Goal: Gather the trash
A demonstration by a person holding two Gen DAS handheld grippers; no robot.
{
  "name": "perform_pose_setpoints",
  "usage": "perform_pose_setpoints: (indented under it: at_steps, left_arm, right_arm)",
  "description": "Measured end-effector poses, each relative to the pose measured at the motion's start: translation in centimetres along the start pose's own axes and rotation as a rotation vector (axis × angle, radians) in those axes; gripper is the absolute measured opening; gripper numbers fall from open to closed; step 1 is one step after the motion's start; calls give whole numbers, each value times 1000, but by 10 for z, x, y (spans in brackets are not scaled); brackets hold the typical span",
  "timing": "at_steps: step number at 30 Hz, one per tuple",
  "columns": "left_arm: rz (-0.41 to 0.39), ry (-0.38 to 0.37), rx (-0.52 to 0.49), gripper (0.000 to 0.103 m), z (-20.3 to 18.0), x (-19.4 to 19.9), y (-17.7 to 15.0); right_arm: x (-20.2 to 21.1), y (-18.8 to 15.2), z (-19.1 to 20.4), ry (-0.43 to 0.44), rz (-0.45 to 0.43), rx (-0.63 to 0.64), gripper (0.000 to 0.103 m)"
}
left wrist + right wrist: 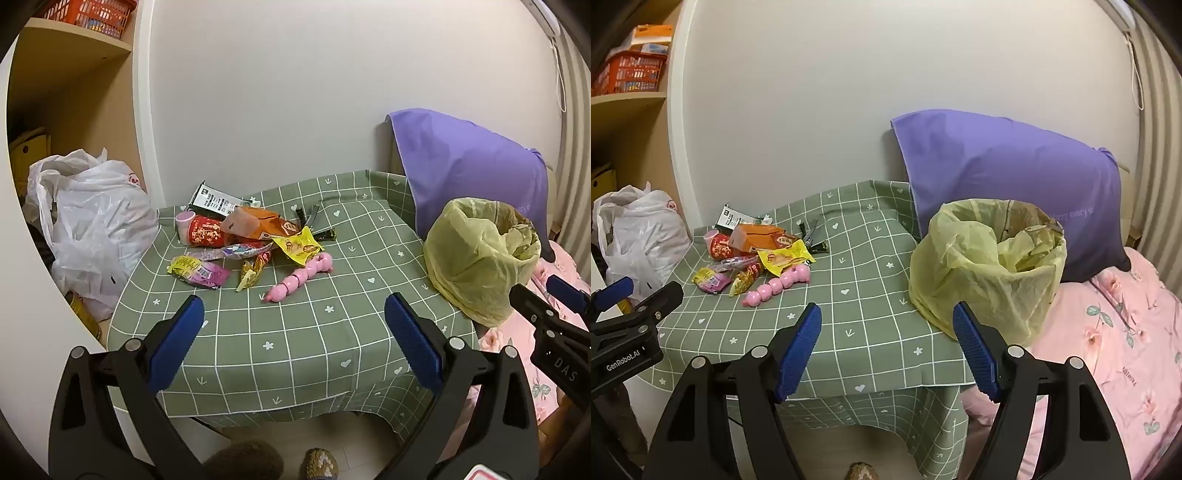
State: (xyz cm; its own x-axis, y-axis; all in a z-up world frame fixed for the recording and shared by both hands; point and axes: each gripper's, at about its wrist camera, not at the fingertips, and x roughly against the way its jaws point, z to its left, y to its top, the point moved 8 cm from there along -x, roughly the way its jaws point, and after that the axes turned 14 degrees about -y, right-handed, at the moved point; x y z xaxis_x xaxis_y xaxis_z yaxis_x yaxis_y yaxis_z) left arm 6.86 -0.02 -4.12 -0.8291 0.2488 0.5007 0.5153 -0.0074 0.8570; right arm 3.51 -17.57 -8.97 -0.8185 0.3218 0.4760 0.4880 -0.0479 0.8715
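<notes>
While level, both claws (293, 325) (886, 339) gape.

Home bedroom, lived-in. Bed with pink floral quilt (1115, 354) and purple pillow (1004, 166) leaning on the plain white wall sits just beside a small table under a green grid-pattern tablecloth (864, 295). Snack wrappers (255, 236) are piled on the cloth, and a bin lined with a yellow plastic bag (990, 266) stands at the table edge. Light wood shelving (74, 74) at left holds a red plastic basket (92, 13); crumpled white plastic bag (96, 221) below it.
</notes>
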Motion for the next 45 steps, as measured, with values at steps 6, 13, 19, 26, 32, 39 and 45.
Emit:
perform_pose_setpoints:
  at_steps: [6, 13, 19, 26, 32, 39, 45]
  left_arm:
    - [0, -3, -5, 94, 0, 0, 0]
    - [8, -5, -11, 94, -6, -3, -3]
    - [12, -24, -14, 94, -10, -2, -3]
    - [18, -43, -20, 94, -14, -2, -3]
    - [16, -50, -25, 94, -15, 0, -3]
    - [17, -50, -24, 94, -16, 0, -3]
    - [16, -48, -25, 94, -16, 0, -2]
  right_arm:
    - [1, -1, 0, 2, 7, -13, 70]
    - [1, 1, -10, -3, -6, -36, 70]
    - [5, 1, -12, -13, -15, -37, 70]
    - [6, 1, -12, -12, -16, -38, 70]
    - [9, 0, -12, -11, -19, -38, 70]
    - [10, 2, -14, -13, -21, -37, 70]
    - [8, 4, -15, -13, -17, -44, 70]
